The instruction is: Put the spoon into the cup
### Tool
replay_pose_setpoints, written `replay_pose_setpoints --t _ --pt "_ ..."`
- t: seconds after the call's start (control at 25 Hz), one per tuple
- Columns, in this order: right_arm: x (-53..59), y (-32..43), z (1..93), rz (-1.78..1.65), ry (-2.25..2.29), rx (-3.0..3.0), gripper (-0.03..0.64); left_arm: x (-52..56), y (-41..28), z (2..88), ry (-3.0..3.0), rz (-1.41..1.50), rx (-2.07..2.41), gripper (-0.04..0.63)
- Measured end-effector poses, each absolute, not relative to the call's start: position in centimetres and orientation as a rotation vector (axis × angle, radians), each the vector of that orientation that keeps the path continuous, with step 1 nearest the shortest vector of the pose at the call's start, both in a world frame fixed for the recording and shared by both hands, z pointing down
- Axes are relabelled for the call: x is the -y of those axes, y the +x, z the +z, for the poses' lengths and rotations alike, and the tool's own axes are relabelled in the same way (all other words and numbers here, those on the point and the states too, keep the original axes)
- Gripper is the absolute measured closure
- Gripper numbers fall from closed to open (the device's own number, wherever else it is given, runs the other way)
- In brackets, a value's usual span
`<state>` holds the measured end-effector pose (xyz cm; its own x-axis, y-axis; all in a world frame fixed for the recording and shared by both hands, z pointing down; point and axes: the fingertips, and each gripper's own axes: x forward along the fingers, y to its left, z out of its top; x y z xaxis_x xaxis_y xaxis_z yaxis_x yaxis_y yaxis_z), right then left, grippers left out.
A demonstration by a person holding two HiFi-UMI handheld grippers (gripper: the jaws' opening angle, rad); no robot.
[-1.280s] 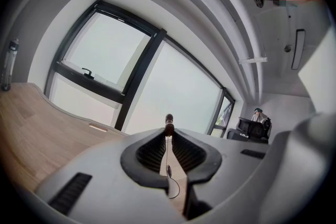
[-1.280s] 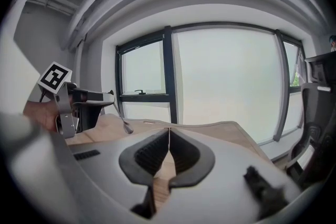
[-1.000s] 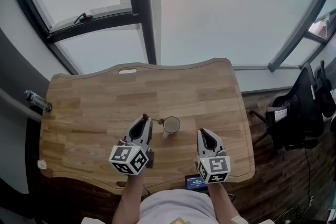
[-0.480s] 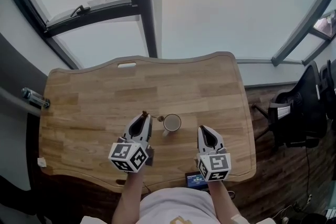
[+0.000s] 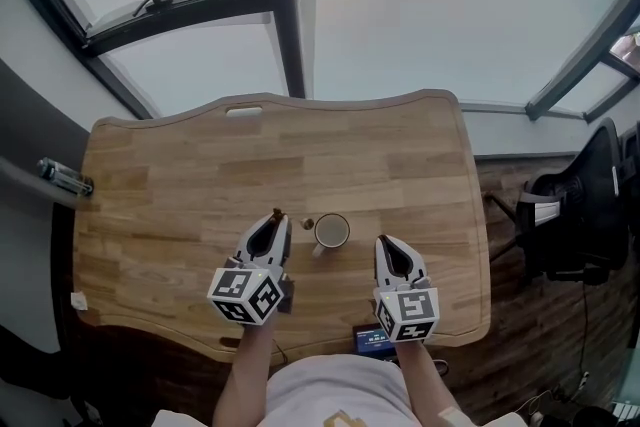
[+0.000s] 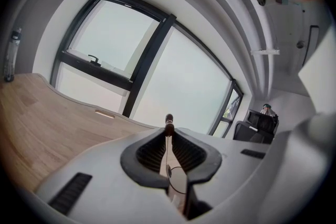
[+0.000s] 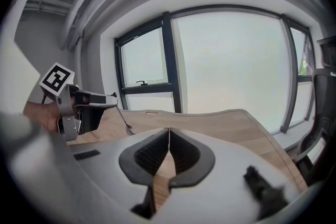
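A white cup [image 5: 331, 231] stands upright on the wooden table [image 5: 180, 175], toward its front middle. My left gripper [image 5: 275, 221] hovers just left of the cup, shut on a thin metal spoon [image 6: 167, 147] with a brown handle tip [image 5: 277, 212]. The spoon's bowl [image 5: 308, 224] hangs beside the cup's rim, outside the cup. In the right gripper view the spoon [image 7: 122, 115] slants down from the left gripper's [image 7: 113, 96] jaws. My right gripper [image 5: 384, 243] is to the right of the cup, shut with nothing in it; its jaws [image 7: 169, 131] meet at the tip.
A bottle [image 5: 60, 177] lies at the table's left edge. A small device with a blue screen [image 5: 372, 343] sits at the front edge by the person's body. A black chair [image 5: 575, 220] stands off to the right. Large windows lie beyond the table's far edge.
Both grippers have sunk a little toward the table. The head camera has shifted slightly. The spoon stays in the left gripper and the cup has not moved.
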<state>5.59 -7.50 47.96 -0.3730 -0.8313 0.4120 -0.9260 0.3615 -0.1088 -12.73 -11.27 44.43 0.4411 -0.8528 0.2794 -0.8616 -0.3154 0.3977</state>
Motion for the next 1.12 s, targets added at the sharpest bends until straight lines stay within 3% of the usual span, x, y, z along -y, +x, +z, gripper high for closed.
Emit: replay_pose_setpoints --t 1.12 --pt "8.5 6.2 50.9 0.556 1.519 2.316 0.584 12.2 -11.8 47.4 2.154 0.070 1.399 0.551"
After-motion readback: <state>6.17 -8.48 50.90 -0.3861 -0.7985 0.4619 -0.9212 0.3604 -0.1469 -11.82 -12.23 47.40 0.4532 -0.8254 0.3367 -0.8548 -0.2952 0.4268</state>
